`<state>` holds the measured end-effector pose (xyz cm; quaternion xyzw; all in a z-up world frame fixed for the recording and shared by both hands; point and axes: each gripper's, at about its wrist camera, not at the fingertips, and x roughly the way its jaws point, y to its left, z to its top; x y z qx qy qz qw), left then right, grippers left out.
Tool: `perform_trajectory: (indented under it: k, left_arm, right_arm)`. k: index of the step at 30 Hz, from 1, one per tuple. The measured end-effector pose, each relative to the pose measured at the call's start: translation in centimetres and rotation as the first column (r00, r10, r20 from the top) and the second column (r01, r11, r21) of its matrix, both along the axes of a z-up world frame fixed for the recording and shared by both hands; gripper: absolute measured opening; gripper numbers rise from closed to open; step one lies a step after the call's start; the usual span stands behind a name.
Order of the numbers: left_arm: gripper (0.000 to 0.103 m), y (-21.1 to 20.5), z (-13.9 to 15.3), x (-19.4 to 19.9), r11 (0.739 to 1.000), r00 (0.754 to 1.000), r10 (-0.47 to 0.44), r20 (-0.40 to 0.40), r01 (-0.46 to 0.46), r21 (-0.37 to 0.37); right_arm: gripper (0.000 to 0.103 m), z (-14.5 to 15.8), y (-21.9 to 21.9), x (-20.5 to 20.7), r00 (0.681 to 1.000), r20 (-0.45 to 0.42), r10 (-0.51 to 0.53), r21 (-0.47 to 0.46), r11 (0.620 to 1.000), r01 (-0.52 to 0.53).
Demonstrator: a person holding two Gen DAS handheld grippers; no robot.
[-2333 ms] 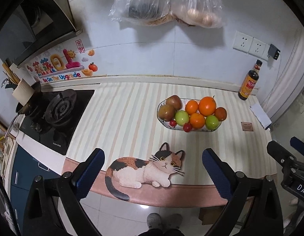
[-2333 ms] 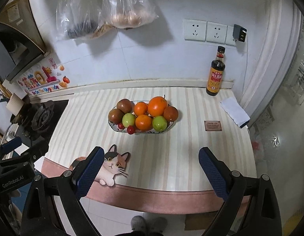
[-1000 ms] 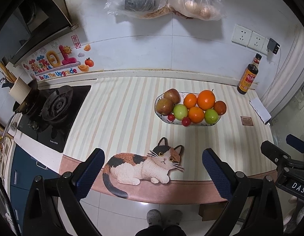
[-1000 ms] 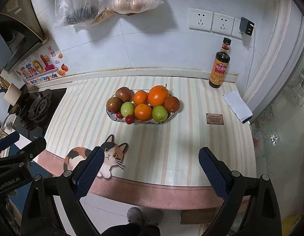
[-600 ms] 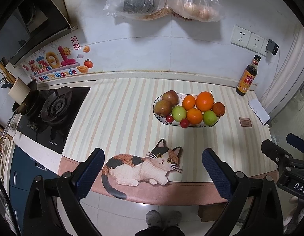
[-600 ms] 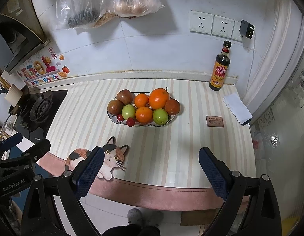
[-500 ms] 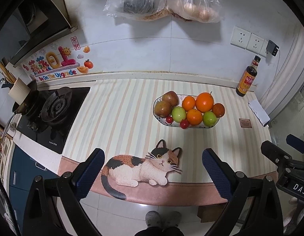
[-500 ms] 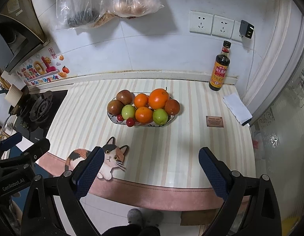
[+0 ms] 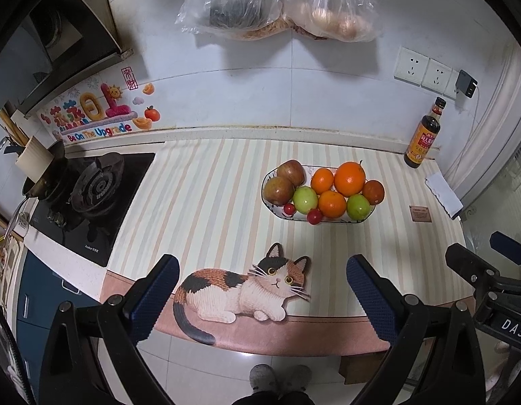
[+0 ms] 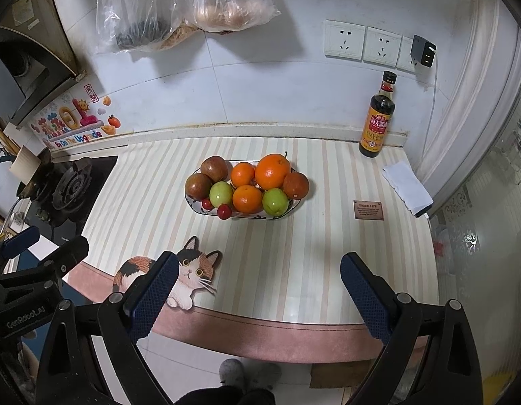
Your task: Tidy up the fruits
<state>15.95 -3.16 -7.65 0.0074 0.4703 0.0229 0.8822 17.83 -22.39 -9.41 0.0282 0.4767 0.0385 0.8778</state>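
Note:
An oval fruit bowl (image 9: 273,211) (image 10: 193,206) stands on the striped counter. It is heaped with oranges (image 9: 349,179) (image 10: 272,171), green fruits (image 9: 305,199) (image 10: 221,194), brown-red apples (image 9: 278,190) (image 10: 198,185) and small red cherry tomatoes (image 9: 314,216) (image 10: 224,211). My left gripper (image 9: 262,290) is open and empty, held above the counter's front edge, over a cat-shaped mat (image 9: 240,290). My right gripper (image 10: 257,287) is open and empty, held back from the bowl at the counter's front edge.
A gas stove (image 9: 91,189) and a pot with utensils (image 9: 37,168) are at the left. A dark sauce bottle (image 10: 376,119) stands at the back right, by a folded white cloth (image 10: 407,187) and a small brown card (image 10: 368,210). Plastic bags (image 9: 277,3) hang on the wall.
Both grippers have drifted slightly back and up from the counter over the last seconds. The bowl sits a little farther away in both views. The jaws stay open.

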Motion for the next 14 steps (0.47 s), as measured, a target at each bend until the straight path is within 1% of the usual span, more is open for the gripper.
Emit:
perform_trajectory:
  k: [14]
  left_arm:
    - [0.102, -0.76, 0.29, -0.30, 1.000, 1.000, 0.000, 0.016, 0.000, 0.013]
  right_arm:
    - [0.099, 0.30, -0.21, -0.12, 1.000, 0.002, -0.002, 0.010, 1.000, 0.002]
